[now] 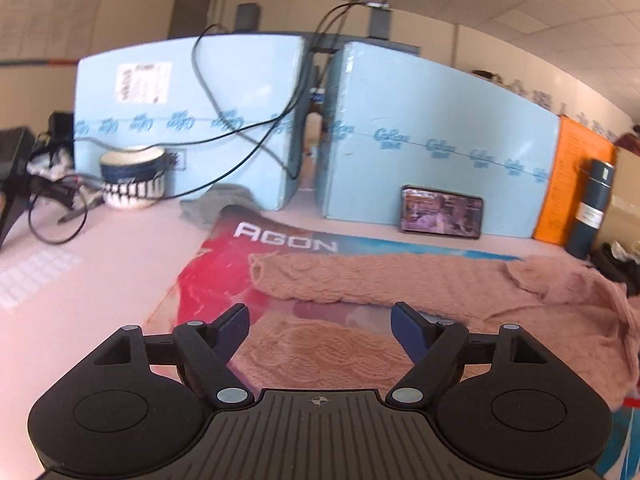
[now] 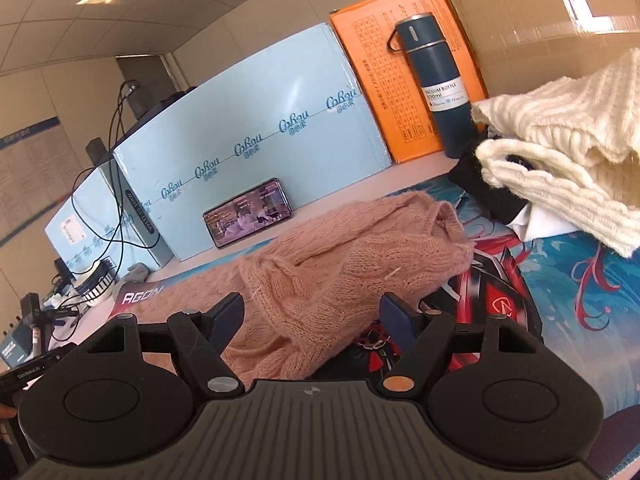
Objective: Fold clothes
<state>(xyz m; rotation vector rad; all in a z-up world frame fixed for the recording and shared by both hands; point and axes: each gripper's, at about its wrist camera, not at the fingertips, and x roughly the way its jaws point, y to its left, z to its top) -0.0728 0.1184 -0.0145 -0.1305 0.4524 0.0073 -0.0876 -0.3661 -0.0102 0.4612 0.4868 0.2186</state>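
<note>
A pink cable-knit sweater [image 1: 400, 280] lies partly folded on a printed AGON desk mat [image 1: 224, 276]. My left gripper [image 1: 320, 320] is open and empty, just above the sweater's near fold. In the right wrist view the same sweater [image 2: 340, 252] lies bunched on the mat [image 2: 560, 308]. My right gripper [image 2: 312, 316] is open and empty, its jaws standing either side of the sweater's near edge.
Two light blue boxes [image 1: 432, 144] and an orange box [image 2: 384, 68] stand at the back. A phone [image 1: 442, 211] leans on a blue box. A dark flask [image 2: 444, 80], a cream knit pile [image 2: 568, 148], a bowl [image 1: 132, 178] and cables [image 1: 60, 216] surround the mat.
</note>
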